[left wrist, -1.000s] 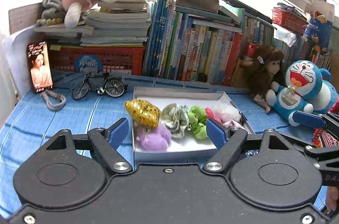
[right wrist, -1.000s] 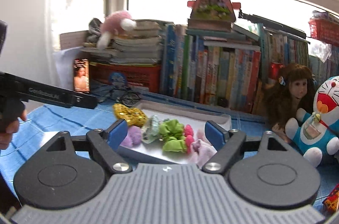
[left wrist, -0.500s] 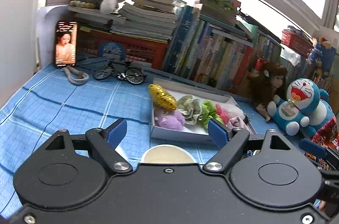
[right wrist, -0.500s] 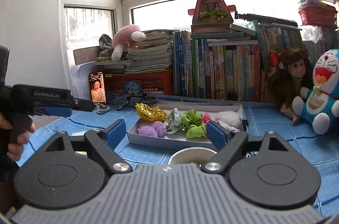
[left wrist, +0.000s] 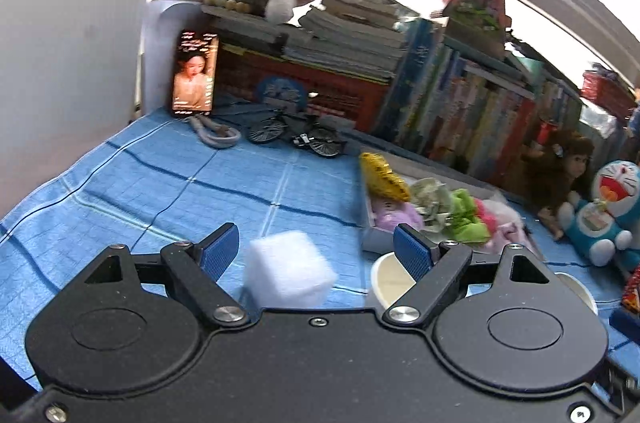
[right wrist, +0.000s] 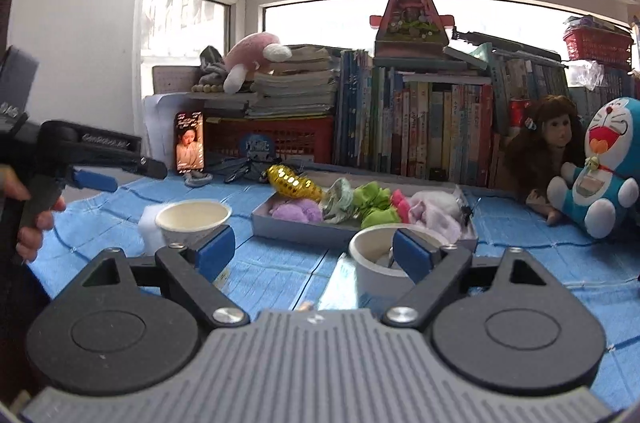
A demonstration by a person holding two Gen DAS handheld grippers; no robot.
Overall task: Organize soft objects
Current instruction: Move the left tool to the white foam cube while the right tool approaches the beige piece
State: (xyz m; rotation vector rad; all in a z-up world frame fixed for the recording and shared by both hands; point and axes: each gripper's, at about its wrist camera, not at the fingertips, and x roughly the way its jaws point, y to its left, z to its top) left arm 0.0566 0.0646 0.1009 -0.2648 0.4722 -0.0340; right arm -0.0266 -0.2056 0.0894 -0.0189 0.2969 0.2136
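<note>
Both grippers are hanging wide open, gripping nothing: left gripper (left wrist: 316,249) framing a white foam cube (left wrist: 289,269), right gripper (right wrist: 314,249) facing two paper cups (right wrist: 193,221).

Both wrist cameras look low across the blue checked tablecloth (left wrist: 168,191) toward the bookshelf window (left angled rightward), sharing the shallow white cardboard tray (right wrist: 296,229).

The blue tablecloth (left wrist: 168,191) looks like soft woven cloth. The gold toy (right wrist: 294,183) is shiny. The white block (left wrist: 288,271) looks like matt foam.
</note>
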